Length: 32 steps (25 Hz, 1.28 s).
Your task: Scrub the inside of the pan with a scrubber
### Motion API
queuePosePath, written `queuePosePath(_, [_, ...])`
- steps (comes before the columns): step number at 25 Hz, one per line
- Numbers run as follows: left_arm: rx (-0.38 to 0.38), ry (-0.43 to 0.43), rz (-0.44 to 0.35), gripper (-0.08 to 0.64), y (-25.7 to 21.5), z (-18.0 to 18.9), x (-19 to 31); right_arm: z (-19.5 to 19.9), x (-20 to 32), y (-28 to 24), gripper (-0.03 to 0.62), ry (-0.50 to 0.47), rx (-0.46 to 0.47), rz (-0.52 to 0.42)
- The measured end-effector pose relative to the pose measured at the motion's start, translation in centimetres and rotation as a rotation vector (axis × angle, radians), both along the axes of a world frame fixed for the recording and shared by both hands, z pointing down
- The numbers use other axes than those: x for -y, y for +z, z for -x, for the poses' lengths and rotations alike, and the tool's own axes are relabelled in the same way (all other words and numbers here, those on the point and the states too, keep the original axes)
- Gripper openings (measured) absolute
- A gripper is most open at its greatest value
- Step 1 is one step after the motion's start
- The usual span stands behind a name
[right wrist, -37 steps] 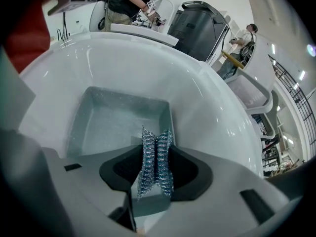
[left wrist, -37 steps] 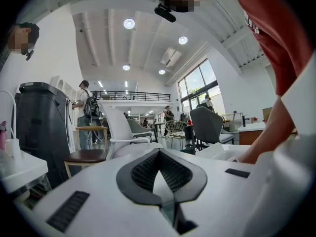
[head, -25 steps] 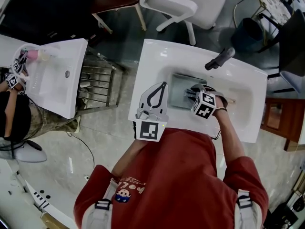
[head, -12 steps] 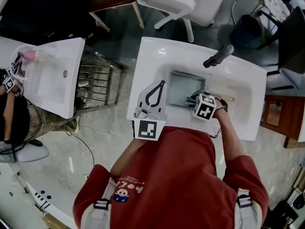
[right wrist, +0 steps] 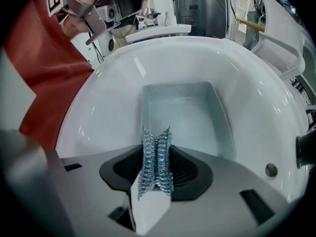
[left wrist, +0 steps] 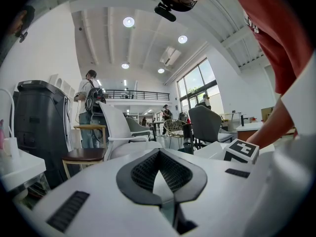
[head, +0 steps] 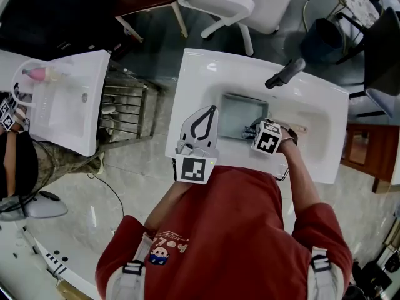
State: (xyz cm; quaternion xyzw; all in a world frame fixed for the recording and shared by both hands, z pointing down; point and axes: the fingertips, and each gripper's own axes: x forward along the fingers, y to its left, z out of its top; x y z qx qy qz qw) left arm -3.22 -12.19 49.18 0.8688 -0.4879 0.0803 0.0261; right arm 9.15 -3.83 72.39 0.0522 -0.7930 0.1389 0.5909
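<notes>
The right tool (head: 251,130) is clenched on a silvery steel-wool scrubber (right wrist: 156,163), the wad squeezed upright between its dark pads and standing out past the tips. It is lowered into a white sink (head: 195,83), at the near right side of a grey rectangular pan (head: 240,112) that lies flat in the bowl. From the right gripper view the scrubber hangs over the pan's near edge, and it seems to sit just short of the pan's floor, though contact cannot be made out for sure. The pan's inside looks pale and wet. The left tool (head: 215,110) rests over the sink's left rim beside the pan, apart from it, its jaws brought together at the tips with nothing between them, pointing away from the person. A dark tap (head: 285,74) stands at the sink's far rim, and a white chair (head: 240,2) stands beyond it.
</notes>
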Motion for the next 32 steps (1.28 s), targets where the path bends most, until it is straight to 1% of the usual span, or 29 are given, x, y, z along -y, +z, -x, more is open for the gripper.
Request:
queuePosePath(3, [-0.001,0.002,-0.001,0.008,0.0,-0.2,0.0,-0.1,0.1,0.1,0.173,0.012,-0.003,0.004])
queuePosePath(6, [0.001,0.003,0.0,0.008,0.1,-0.1,0.0,-0.2,0.4,0.4,0.169,0.024,-0.007,-0.011])
queuePosePath(19, [-0.009,-0.005,0.006,0.008,0.2,0.1,-0.2,-0.2,0.7,0.5,0.175,0.008,-0.01,-0.041])
queuePosePath(26, [-0.007,-0.006,0.008,0.008,0.4,0.2,-0.1,-0.5,2.4,0.7,0.175,0.01,-0.025,-0.11])
queuePosePath(32, [-0.008,-0.008,0.011,0.008,0.4,0.3,-0.1,-1.0,4.6,0.8,0.175,0.018,-0.044,-0.194])
